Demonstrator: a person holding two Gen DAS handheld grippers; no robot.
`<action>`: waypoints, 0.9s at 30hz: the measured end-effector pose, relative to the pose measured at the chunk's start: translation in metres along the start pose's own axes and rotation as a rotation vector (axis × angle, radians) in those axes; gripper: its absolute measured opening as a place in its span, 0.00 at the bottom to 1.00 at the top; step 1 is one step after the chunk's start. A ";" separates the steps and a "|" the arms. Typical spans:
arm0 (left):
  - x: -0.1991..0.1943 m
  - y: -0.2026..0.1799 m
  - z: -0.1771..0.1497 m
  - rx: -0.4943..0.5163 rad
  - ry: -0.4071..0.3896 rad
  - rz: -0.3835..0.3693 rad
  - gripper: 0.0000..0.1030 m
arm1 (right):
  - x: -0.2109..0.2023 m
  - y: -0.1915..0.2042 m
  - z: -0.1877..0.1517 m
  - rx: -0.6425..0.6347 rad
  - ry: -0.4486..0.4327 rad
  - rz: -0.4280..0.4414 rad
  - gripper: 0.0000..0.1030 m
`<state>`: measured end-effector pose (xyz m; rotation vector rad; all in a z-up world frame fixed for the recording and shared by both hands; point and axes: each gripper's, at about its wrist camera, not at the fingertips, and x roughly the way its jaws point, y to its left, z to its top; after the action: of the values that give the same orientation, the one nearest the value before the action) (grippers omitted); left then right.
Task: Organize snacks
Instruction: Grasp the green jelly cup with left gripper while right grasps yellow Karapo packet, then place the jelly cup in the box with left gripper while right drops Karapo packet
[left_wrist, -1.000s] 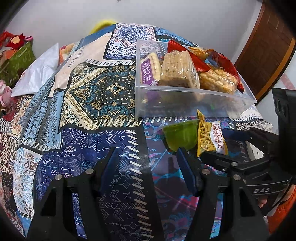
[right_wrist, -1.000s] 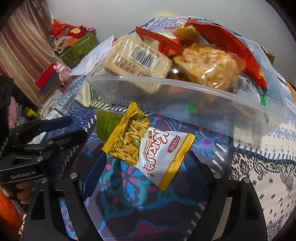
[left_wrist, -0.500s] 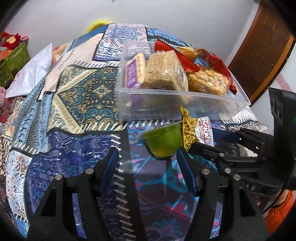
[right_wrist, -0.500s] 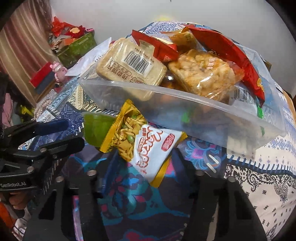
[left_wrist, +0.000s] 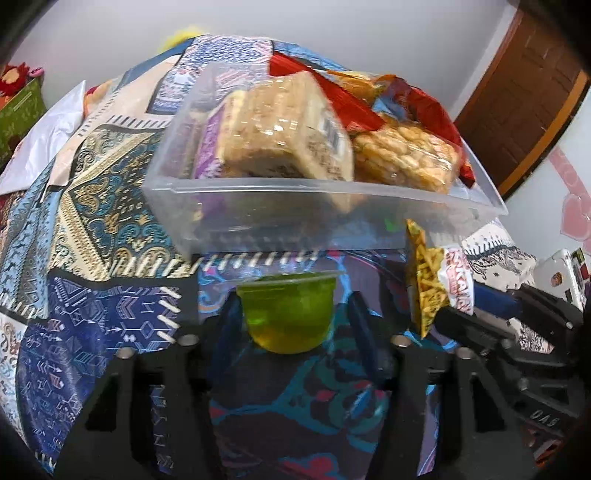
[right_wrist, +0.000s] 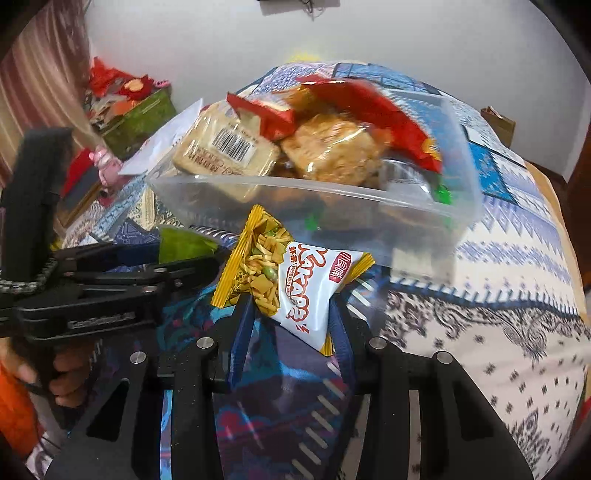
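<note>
Half-hidden jelly cup (right_wrist: 184, 245) behind left gripper (right_wrist: 207, 264)

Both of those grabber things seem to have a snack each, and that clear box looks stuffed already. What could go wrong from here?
The clear box is heaped above its rim, so adding more could push a packet like the rice cracker block over the edge. The left hand-held gripper seems to hold the green jelly cup only by its sides; it might slip. The right hand-held gripper pinches just the lower part of the Kakapa packet, which could swing or snag on the box wall.
</note>
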<state>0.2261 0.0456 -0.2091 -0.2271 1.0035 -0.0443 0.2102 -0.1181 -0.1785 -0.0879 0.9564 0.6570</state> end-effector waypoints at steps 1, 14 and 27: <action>0.000 -0.002 -0.001 0.013 -0.008 0.014 0.45 | -0.003 -0.001 0.000 0.005 -0.006 0.001 0.36; -0.050 -0.007 -0.004 0.030 -0.116 0.017 0.45 | -0.039 0.004 0.011 0.003 -0.120 -0.009 0.36; -0.096 0.000 0.049 0.018 -0.283 0.033 0.45 | -0.051 0.003 0.052 0.011 -0.225 -0.012 0.36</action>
<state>0.2154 0.0671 -0.1045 -0.1943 0.7242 0.0085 0.2261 -0.1216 -0.1069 -0.0094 0.7424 0.6355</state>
